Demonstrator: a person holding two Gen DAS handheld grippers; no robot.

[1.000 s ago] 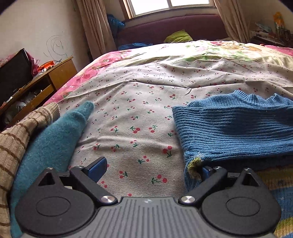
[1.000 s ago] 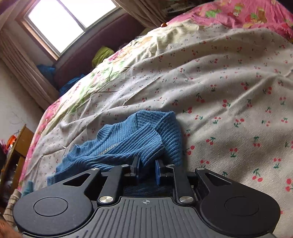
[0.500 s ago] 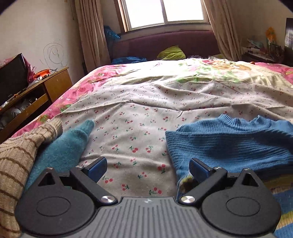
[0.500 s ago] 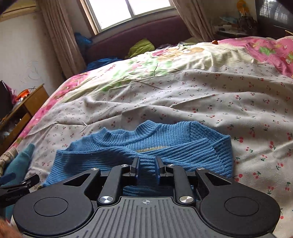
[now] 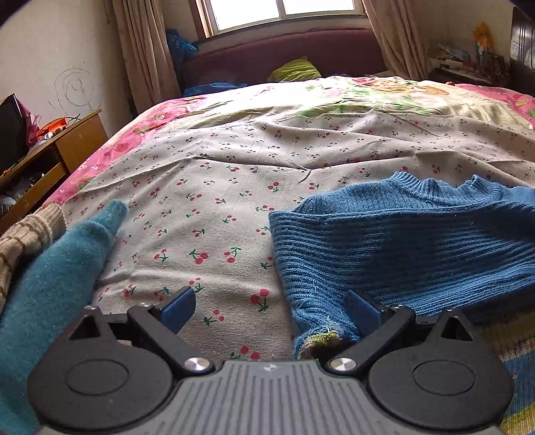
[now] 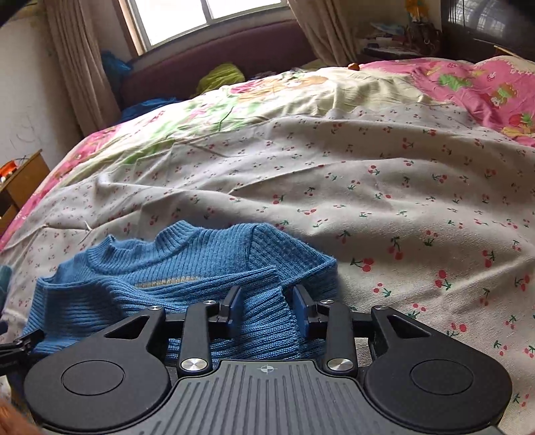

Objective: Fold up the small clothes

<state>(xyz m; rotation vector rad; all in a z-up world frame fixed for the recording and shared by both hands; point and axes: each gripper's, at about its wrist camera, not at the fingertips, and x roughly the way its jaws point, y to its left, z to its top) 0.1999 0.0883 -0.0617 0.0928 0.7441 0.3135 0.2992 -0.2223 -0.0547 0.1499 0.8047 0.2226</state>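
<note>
Left wrist view: left gripper [image 5: 271, 306] is hovering low over the bed [image 5: 254, 207], its fingers spread wide with nothing between them.
Left gripper fingers: one blue pad [image 5: 177, 309] is sitting over bare cherry-print sheet; the other pad [image 5: 361, 313] is lying against the near left edge of the sweater [image 5: 401, 247].
Sweater: blue ribbed knit, lying on the bed with its collar pointing toward the window [image 5: 284, 10] and a sleeve folded across its body; a frayed yellow-green bit is showing at the near corner by the left gripper.
Right gripper [image 6: 265, 309]: released, its fingers standing partly apart on either side of a ribbed band of the sweater [image 6: 167, 277] without pinching it; the knit is passing between the two pads [image 6: 234, 308].
Sweater stripe: a pale yellow-grey line is showing under the folded sleeve, left of the right gripper.
Teal garment [image 5: 57, 277]: lying left of the sweater, well apart from it, beside a beige striped knit [image 5: 23, 234].
Cabinet [image 5: 46, 160]: standing left of the bed, holding clutter on top.
Green cushion [image 5: 294, 70]: resting beyond the sweater, against the dark red headboard [image 5: 284, 53] under the window.
Curtains [image 5: 147, 50]: hanging at both sides of the window.
</note>
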